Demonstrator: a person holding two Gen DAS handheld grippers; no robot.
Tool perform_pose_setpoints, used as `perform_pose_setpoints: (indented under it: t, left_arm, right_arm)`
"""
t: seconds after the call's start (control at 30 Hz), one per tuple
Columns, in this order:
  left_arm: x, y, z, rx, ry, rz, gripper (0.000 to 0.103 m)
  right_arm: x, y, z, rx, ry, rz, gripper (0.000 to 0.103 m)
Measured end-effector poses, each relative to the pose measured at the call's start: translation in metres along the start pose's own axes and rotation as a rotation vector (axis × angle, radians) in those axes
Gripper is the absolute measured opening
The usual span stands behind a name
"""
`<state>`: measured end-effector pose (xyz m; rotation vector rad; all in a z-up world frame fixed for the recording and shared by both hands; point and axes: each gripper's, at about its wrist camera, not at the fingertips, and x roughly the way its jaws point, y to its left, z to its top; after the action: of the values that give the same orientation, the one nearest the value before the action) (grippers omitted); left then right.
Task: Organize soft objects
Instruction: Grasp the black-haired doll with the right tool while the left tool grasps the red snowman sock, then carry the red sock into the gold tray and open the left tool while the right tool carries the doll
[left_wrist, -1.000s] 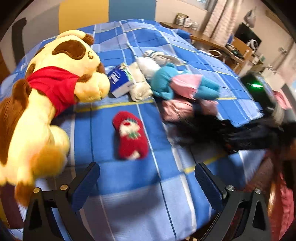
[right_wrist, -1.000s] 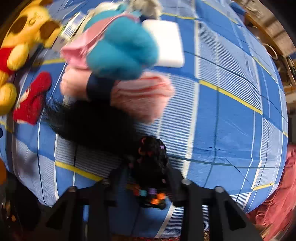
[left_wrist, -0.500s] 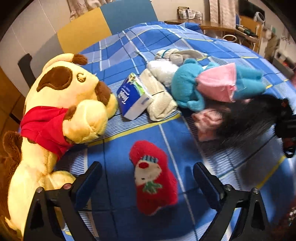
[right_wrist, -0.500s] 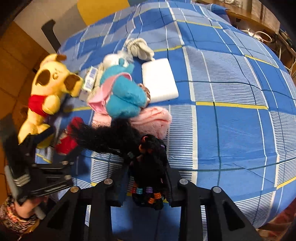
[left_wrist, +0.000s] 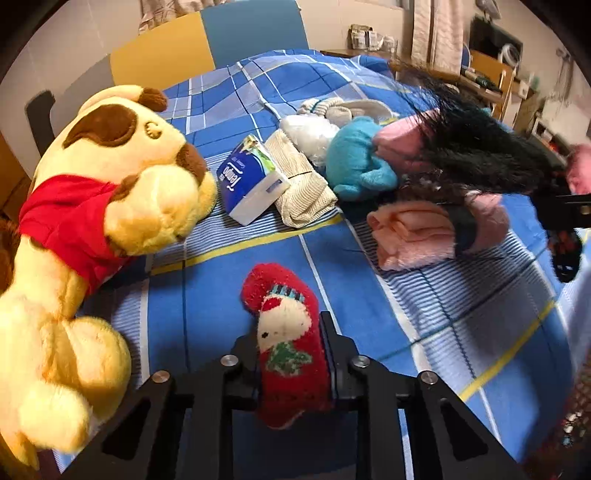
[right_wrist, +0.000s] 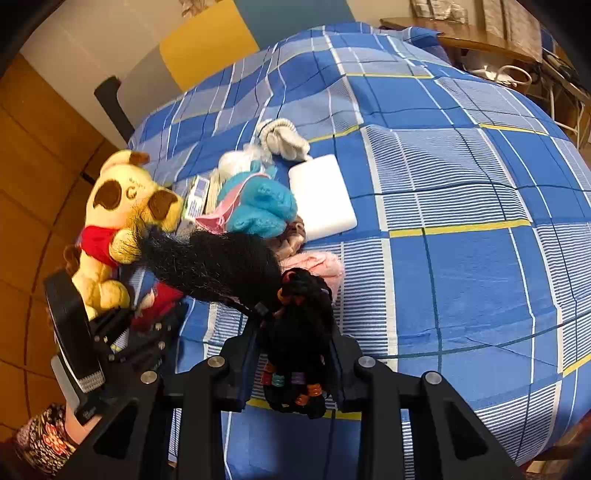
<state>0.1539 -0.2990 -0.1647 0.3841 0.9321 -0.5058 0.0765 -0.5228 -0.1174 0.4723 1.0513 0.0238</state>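
Note:
My left gripper (left_wrist: 290, 334) is shut on a red Christmas sock (left_wrist: 286, 339) lying on the blue plaid bed cover (left_wrist: 369, 332). My right gripper (right_wrist: 295, 332) is shut on a black hairpiece (right_wrist: 221, 262) with coloured bands, held above the bed; it also shows in the left wrist view (left_wrist: 480, 155) at the right. A yellow plush dog (left_wrist: 92, 206) in a red shirt lies at the left. A teal and pink plush (left_wrist: 362, 166) and a pink fluffy item (left_wrist: 424, 236) lie behind the sock.
A tissue pack (left_wrist: 251, 188), a cream knit cloth (left_wrist: 303, 192) and grey socks (right_wrist: 282, 138) lie in the pile. A white pad (right_wrist: 321, 197) sits beside the teal plush (right_wrist: 258, 206). A wooden desk (right_wrist: 461, 33) stands beyond the bed's far right.
My left gripper moved forward and closed on the red sock. My right gripper lifted the black hairpiece up off the bed.

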Motion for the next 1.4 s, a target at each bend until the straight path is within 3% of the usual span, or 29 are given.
perform_pose_setpoints:
  t: [0.2,0.5,0.73,0.9,1.0,1.2,1.4]
  left_arm:
    - [-0.037,0.001,-0.012,-0.016,-0.033,-0.019,0.024]
    - [-0.110,0.013,-0.028,0.020,-0.145,-0.022,0.024]
    - [-0.159,0.064,-0.039,-0.055,-0.212,-0.160,0.024]
    - [-0.192,0.122,-0.055,-0.125,-0.277,-0.219,0.024]
    - [-0.197,0.159,-0.064,-0.166,-0.278,-0.201,0.024]
    - [-0.183,0.249,-0.093,-0.266,-0.239,-0.079,0.024]
    - [-0.143,0.344,-0.121,-0.371,-0.129,0.050,0.025]
  right_arm:
    - [-0.007,-0.002,-0.001,0.014,-0.055,0.016,0.031]
    - [-0.022,-0.002,-0.005,0.025,-0.160,-0.010,0.031]
    - [-0.037,-0.007,-0.014,0.093,-0.267,-0.008,0.031]
    - [-0.034,0.019,-0.031,0.081,-0.257,-0.005,0.031]
    - [-0.032,0.047,-0.042,0.066,-0.259,0.044,0.031]
    - [-0.035,0.124,-0.056,-0.005,-0.285,0.170,0.031]
    - [-0.029,0.222,-0.066,-0.122,-0.267,0.352,0.031]
